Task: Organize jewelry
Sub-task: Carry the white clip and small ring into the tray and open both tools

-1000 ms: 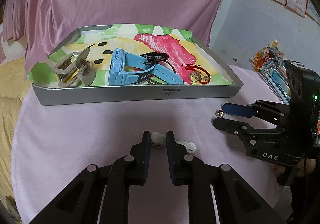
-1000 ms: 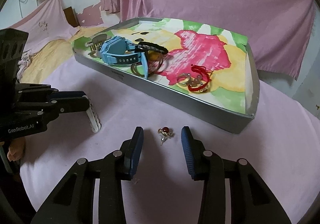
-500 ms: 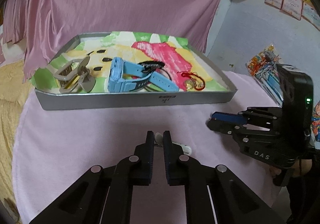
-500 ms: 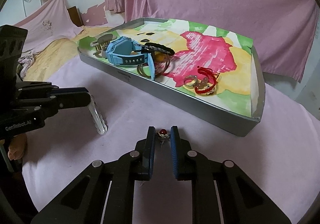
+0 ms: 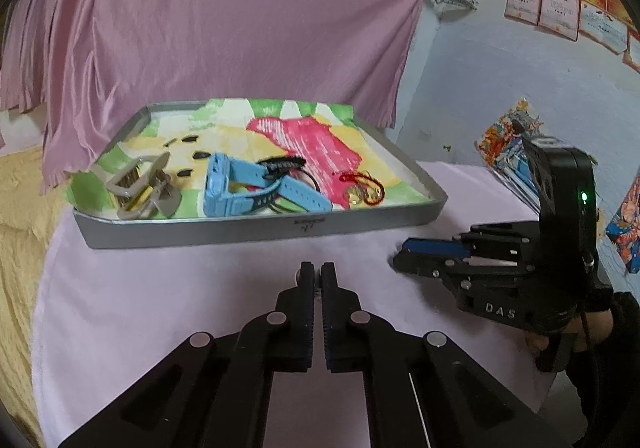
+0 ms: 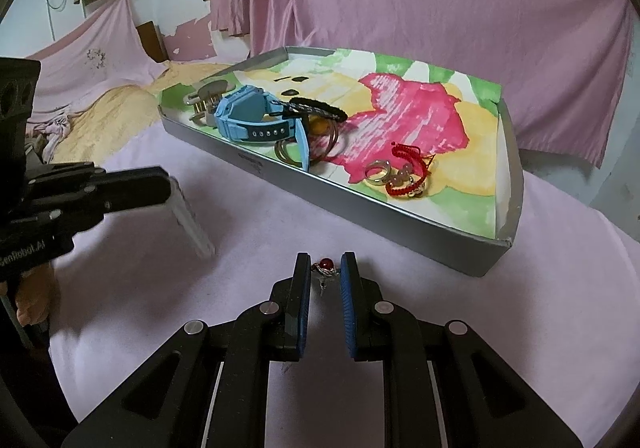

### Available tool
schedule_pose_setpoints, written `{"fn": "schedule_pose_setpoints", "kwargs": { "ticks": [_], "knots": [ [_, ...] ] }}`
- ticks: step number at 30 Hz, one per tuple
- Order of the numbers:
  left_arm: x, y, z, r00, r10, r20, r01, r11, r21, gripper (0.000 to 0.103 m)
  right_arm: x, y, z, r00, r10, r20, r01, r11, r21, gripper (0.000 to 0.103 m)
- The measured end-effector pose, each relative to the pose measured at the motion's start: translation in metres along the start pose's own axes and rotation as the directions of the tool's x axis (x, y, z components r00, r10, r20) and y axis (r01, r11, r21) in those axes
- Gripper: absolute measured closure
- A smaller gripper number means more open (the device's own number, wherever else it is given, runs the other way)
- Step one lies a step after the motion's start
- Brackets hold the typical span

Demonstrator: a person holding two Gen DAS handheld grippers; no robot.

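- Left hand-held gripper (image 5: 315,273) clamped on a clear hair clip (image 6: 191,217) (lifted, hanging tilted above the desk (image 6: 260,232)); jaws just finished closing.
- Right hand-held gripper (image 6: 326,268) pinches a red-bead earring (image 6: 325,267) low over the desk.
- Grey tray (image 6: 400,218) beyond: blue watch (image 6: 256,120), claw clip (image 5: 140,188), rings (image 6: 378,172), red cord bracelet (image 6: 408,168).

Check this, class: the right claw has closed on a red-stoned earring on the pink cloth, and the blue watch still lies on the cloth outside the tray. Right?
Not quite. The blue watch lies inside the tray, as the right wrist view shows. The right claw is indeed closed on the red-stoned earring on the pink cloth.
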State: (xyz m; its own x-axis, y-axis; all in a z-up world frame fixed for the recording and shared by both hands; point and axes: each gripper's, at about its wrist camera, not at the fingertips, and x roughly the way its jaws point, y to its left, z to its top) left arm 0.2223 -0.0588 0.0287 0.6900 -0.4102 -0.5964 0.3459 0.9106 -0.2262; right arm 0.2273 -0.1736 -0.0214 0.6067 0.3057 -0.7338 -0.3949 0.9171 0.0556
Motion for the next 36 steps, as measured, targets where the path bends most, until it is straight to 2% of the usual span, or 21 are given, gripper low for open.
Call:
{"fn": "schedule_pose_setpoints", "kwargs": {
  "ticks": [6, 12, 19, 25, 32, 36],
  "knots": [
    [-0.011, -0.006, 0.006, 0.996, 0.024, 0.085, -0.027, 0.999, 0.035, 0.101, -0.011, 0.000, 0.000, 0.998, -0.005, 0.057, 0.005, 1.000, -0.001, 0.090],
    [-0.018, -0.006, 0.020, 0.988, 0.021, 0.154, -0.024, 1.000, 0.020, 0.101, -0.020, 0.000, 0.004, 0.991, -0.008, 0.133, 0.008, 1.000, -0.006, 0.090],
    [-0.020, -0.002, 0.054, 0.967, 0.033, 0.254, -0.039, 0.999, 0.019, 0.101, -0.033, -0.008, 0.035, 0.970, -0.026, 0.243, 0.023, 1.000, 0.018, 0.090],
    [-0.011, 0.005, 0.080, 0.949, 0.054, 0.310, -0.058, 0.998, 0.005, 0.101, -0.037, -0.022, 0.067, 0.946, -0.039, 0.320, 0.014, 0.997, 0.079, 0.090],
    [-0.001, 0.016, 0.099, 0.936, 0.075, 0.345, -0.080, 0.997, -0.001, 0.101, -0.013, -0.028, 0.096, 0.948, -0.049, 0.314, 0.013, 0.993, 0.118, 0.090],
    [0.007, 0.029, 0.096, 0.934, 0.057, 0.354, -0.044, 0.998, -0.043, 0.101, 0.007, -0.026, 0.096, 0.958, -0.057, 0.281, 0.022, 0.992, 0.125, 0.090]
  ]
}}
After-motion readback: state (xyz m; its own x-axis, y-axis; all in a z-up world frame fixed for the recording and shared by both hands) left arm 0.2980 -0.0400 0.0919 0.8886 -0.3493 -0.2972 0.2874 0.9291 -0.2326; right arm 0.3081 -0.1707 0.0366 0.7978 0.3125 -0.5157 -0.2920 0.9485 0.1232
